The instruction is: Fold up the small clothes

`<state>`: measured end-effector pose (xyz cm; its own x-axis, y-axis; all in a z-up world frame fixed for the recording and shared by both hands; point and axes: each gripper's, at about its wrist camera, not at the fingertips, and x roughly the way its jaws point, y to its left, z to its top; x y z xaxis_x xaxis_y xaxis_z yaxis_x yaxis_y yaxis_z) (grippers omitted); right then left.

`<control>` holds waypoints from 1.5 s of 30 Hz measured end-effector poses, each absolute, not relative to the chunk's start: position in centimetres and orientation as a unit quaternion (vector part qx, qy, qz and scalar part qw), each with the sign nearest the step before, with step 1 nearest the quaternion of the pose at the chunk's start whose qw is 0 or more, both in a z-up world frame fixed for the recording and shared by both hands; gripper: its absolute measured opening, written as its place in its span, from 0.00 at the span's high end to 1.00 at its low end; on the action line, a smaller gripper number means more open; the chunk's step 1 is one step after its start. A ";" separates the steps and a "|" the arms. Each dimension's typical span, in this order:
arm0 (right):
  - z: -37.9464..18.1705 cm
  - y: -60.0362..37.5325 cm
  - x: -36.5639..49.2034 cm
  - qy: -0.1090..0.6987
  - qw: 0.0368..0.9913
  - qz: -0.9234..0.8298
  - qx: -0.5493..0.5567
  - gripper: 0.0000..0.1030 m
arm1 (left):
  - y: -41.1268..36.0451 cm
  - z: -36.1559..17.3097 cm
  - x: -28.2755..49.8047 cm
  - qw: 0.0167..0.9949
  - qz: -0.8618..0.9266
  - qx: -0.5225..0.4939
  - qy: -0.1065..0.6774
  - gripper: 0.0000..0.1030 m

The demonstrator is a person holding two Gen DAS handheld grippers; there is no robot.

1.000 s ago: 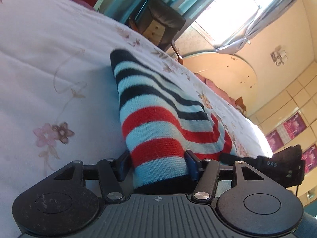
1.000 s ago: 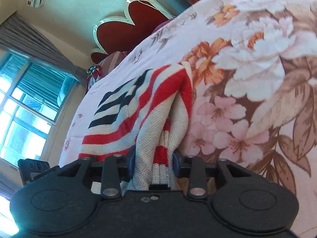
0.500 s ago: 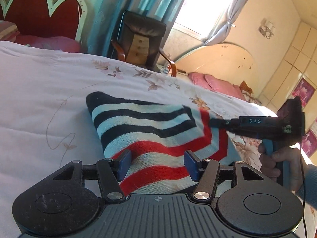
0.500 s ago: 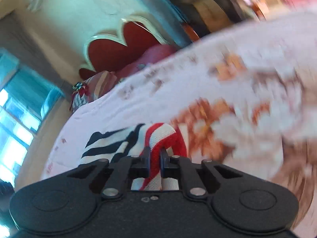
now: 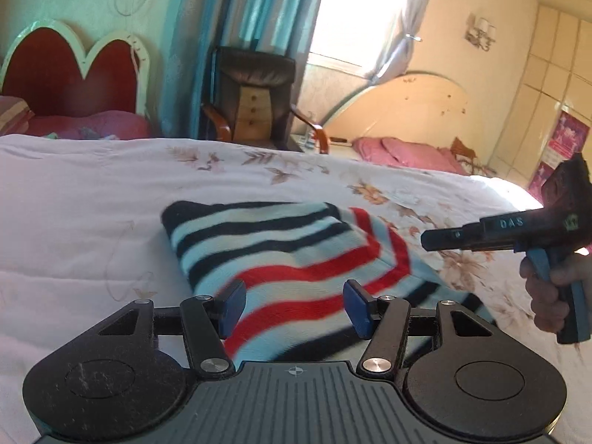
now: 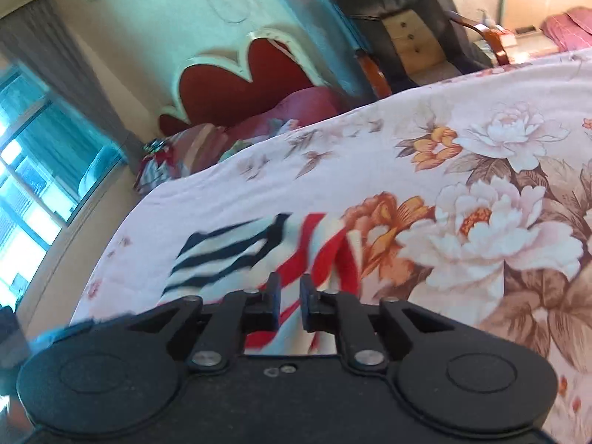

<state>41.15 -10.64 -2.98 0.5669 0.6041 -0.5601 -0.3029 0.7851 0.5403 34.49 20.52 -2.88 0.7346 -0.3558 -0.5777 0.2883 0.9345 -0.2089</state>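
Observation:
A small striped knit garment (image 5: 288, 255), light blue with navy and red stripes, lies folded on the flowered bedspread (image 5: 74, 192). My left gripper (image 5: 294, 309) is open, its blue pads apart above the garment's near edge, holding nothing. In the left wrist view the right gripper (image 5: 429, 239) is off the garment's right edge, held by a hand. In the right wrist view the right gripper (image 6: 288, 301) has a narrow gap between its jaws and hovers just behind the garment (image 6: 266, 248), with no cloth between them.
A red heart-shaped headboard (image 5: 70, 74) and pink pillows (image 5: 88, 127) stand at the bed's far end. A dark armchair (image 5: 255, 100) sits by the window beyond the bed. A second bed with pink bedding (image 5: 410, 153) lies at the right.
Both grippers let go of the garment and drew back. It now lies flat and folded on the bed. The right gripper's jaws parted slightly from their earlier pinch.

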 end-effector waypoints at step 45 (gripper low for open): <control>-0.4 -10.6 23.3 0.377 0.906 0.188 0.044 0.19 | 14.3 -0.8 17.3 0.953 -0.014 0.010 0.303 0.00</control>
<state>23.33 -10.60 -0.36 0.6457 0.3739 -0.6658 -0.3072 0.9254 0.2217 17.29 14.26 -0.82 0.8165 -0.0212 -0.5770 0.0334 0.9994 0.0106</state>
